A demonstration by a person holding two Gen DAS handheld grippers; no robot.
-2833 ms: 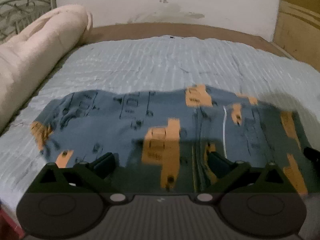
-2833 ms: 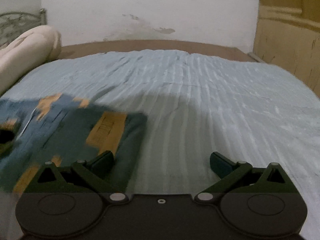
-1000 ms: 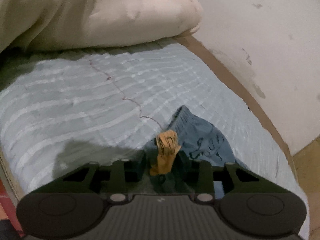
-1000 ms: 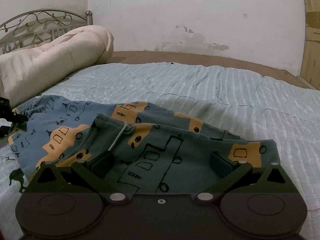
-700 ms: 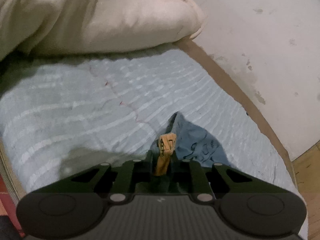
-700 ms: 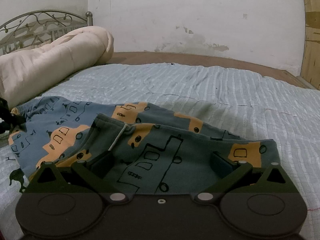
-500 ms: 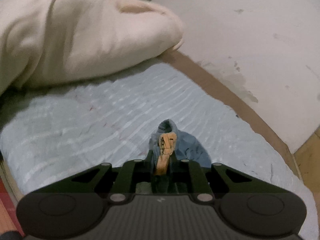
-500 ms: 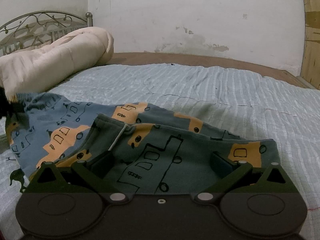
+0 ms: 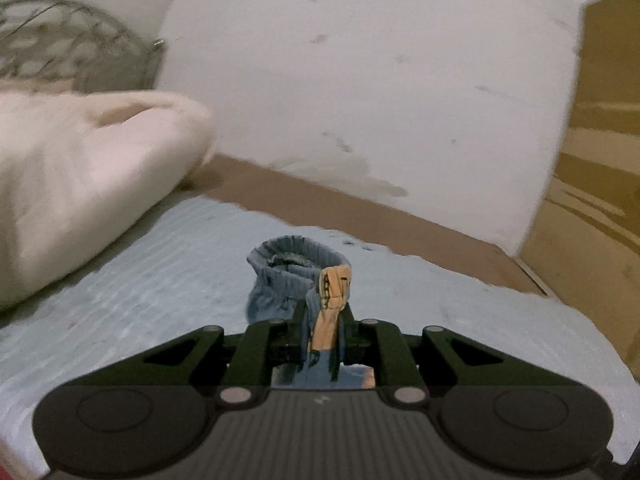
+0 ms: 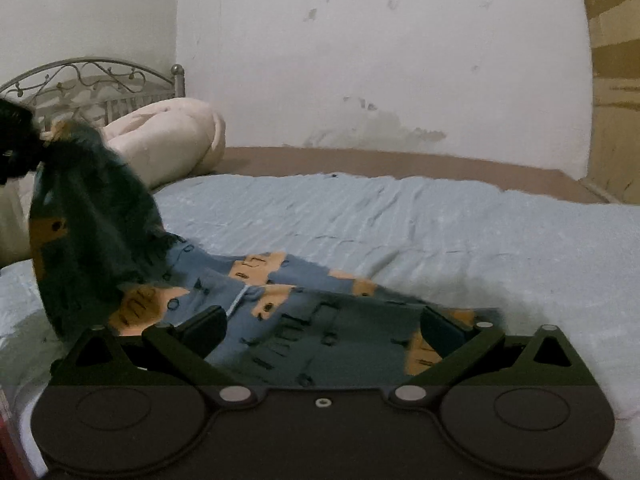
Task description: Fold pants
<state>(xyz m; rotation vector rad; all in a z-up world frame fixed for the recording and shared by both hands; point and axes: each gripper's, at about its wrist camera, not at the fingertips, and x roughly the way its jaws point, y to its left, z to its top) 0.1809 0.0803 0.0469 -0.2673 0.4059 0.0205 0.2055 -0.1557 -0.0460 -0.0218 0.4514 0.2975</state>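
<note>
The pants are blue with orange blocks and black line drawings. They lie on the light blue bed cover. My left gripper is shut on the cuffed end of the pants and holds it up above the bed. In the right wrist view that lifted end hangs at the far left from the left gripper. My right gripper is open, with its fingers low over the flat part of the pants, near the bed's front edge.
A rolled cream duvet lies along the left side of the bed, by a metal headboard. A brown bed frame edge and a stained white wall are behind. A wooden panel stands at the right.
My left gripper closed on the end of the pants and lifted it up off the bed, swinging toward the right. My right gripper has stayed open and dipped slightly over the pants.
</note>
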